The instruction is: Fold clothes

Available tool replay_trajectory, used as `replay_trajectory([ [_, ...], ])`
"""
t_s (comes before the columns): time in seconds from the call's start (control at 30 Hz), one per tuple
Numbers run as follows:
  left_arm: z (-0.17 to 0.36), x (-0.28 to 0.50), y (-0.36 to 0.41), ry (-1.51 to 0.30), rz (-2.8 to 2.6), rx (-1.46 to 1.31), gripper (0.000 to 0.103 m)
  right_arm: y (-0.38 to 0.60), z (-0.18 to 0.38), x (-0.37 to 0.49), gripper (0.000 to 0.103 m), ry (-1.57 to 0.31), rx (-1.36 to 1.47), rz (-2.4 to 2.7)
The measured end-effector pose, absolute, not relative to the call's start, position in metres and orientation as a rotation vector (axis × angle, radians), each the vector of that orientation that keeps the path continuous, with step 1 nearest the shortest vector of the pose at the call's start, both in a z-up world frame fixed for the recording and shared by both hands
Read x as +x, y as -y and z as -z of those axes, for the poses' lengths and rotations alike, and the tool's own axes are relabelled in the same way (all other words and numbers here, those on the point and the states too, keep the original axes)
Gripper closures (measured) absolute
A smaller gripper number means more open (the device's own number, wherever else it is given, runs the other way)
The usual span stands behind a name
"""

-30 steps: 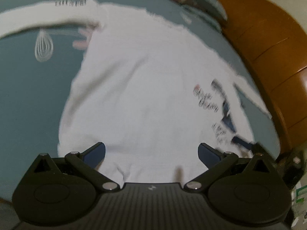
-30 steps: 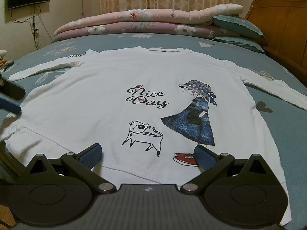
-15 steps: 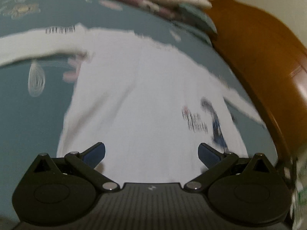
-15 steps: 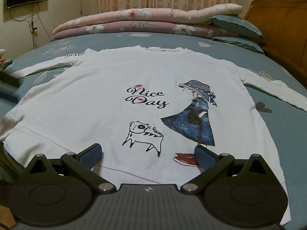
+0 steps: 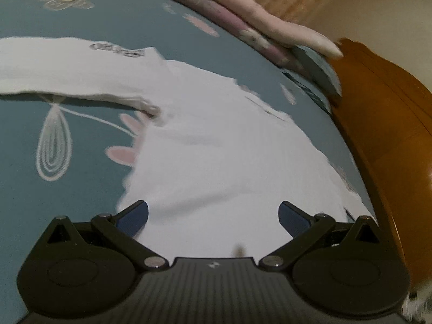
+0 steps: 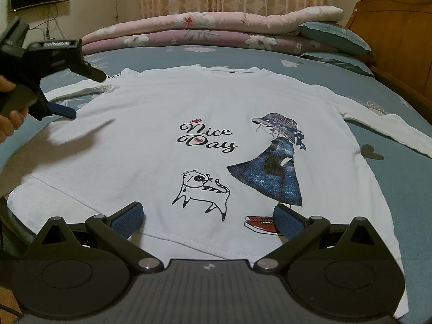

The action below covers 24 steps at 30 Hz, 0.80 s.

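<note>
Lying beneath both claws: shirt (image 6: pixel 205 140)

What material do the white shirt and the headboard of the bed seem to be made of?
The white shirt looks like soft matte knit cotton: it lies limp and shows a stitched hem, though the fibre cannot be confirmed. The headboard looks like varnished wood: orange-brown, with carved panels and a slight sheen.

The left gripper (image 6: pixel 78 94), jaws spread, has been carried up from the shirt's (image 6: pixel 167 113) hem edge to above its left shoulder.
</note>
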<state>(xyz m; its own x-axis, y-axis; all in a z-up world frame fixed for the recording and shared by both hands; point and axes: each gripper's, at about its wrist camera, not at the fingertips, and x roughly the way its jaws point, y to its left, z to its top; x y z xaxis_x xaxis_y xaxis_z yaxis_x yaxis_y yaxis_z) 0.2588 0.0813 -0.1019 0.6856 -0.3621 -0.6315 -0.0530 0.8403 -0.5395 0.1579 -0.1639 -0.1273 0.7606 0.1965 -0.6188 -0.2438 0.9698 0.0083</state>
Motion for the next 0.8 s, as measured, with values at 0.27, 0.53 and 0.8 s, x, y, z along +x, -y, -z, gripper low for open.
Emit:
replay_trajectory([
  [0.27, 0.078, 0.219, -0.034, -0.796, 0.298, -0.277, 0.001, 0.162, 0.131, 0.152, 0.0, -0.614, -0.095, -0.234],
  [0.53, 0.076, 0.211, -0.031, -0.773, 0.248, -0.176, 0.001, 0.134, 0.106, 0.127, 0.0, -0.489, -0.216, -0.361],
  [0.8, 0.095, 0.229, -0.044, -0.768, 0.35, -0.227, 0.001, 0.055, 0.105, 0.088, 0.0, -0.441, -0.65, -0.664],
])
